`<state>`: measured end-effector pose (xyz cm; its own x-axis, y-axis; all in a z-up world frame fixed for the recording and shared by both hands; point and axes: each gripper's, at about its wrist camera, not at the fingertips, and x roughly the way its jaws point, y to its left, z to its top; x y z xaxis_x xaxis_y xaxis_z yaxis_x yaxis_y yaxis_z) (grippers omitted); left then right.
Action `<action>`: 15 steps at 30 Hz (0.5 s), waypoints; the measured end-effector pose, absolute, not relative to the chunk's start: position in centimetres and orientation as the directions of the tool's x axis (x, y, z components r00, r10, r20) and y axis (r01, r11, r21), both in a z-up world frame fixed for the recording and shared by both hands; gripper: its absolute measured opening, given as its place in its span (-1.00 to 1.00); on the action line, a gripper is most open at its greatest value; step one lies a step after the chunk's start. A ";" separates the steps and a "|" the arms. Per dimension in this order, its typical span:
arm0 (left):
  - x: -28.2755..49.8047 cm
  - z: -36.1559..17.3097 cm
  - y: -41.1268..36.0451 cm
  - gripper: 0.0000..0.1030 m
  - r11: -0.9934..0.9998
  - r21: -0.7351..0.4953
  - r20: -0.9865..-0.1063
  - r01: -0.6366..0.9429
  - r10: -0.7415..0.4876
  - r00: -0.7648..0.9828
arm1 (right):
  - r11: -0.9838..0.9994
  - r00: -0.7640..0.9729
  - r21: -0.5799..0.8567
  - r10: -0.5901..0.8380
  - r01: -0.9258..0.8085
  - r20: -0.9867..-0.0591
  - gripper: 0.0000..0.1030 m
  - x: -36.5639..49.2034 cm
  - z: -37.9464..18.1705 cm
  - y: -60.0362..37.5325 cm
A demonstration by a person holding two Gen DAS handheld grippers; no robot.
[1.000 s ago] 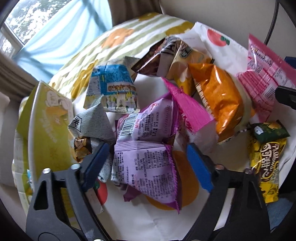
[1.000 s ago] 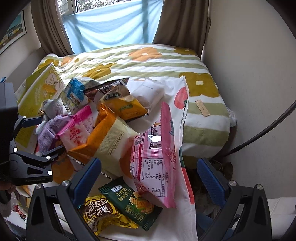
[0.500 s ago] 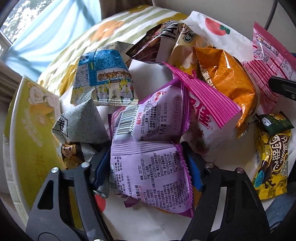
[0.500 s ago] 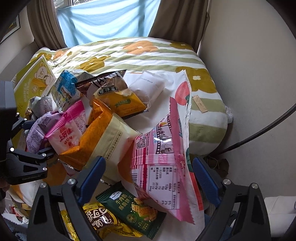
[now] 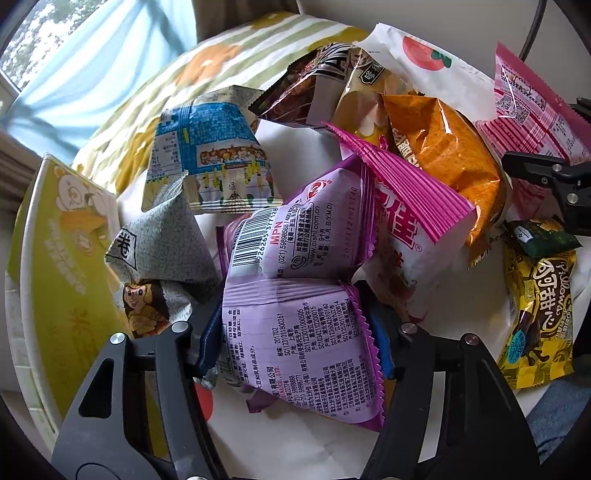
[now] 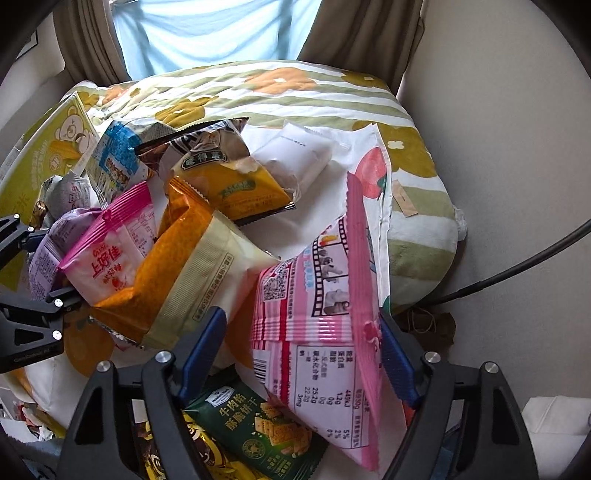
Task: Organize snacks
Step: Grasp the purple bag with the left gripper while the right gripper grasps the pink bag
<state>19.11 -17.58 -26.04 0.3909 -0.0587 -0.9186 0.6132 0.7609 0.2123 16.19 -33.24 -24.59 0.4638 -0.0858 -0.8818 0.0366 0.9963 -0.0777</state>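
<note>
the left claw (image 5: 295, 332) has just been closing and squeezes the purple bag (image 5: 295, 325). the right claw (image 6: 299, 354) has been closing around the pink bag (image 6: 321, 314), not yet tight.

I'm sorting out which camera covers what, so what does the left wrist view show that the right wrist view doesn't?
Only the left wrist view shows the barcode side of the purple packet close up, between the left gripper fingers, which have just been closing. Only the right wrist view shows the white pouch, the brown curtains and the pink filmstrip packet's nutrition label between the right gripper fingers, also closing. Both show the orange bag, blue packet and yellow bear box.
</note>
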 end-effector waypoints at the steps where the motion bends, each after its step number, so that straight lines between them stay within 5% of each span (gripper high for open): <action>1: 19.1 -26.0 -17.6 0.16 0.761 0.212 -0.919 0.613 -0.058 0.390 | 0.997 0.465 -0.074 -0.080 0.031 -0.882 0.40 16.2 -24.6 -33.2; 3: 18.9 -25.8 -17.5 0.16 0.765 0.206 -0.920 0.611 -0.061 0.387 | 0.997 0.468 -0.077 -0.080 0.026 -0.880 0.12 16.1 -24.6 -33.2; 15: 17.4 -23.3 -17.4 0.12 0.792 0.204 -0.911 0.576 -0.062 0.408 | 0.997 0.500 -0.062 -0.071 0.035 -0.863 -0.02 15.1 -23.2 -33.9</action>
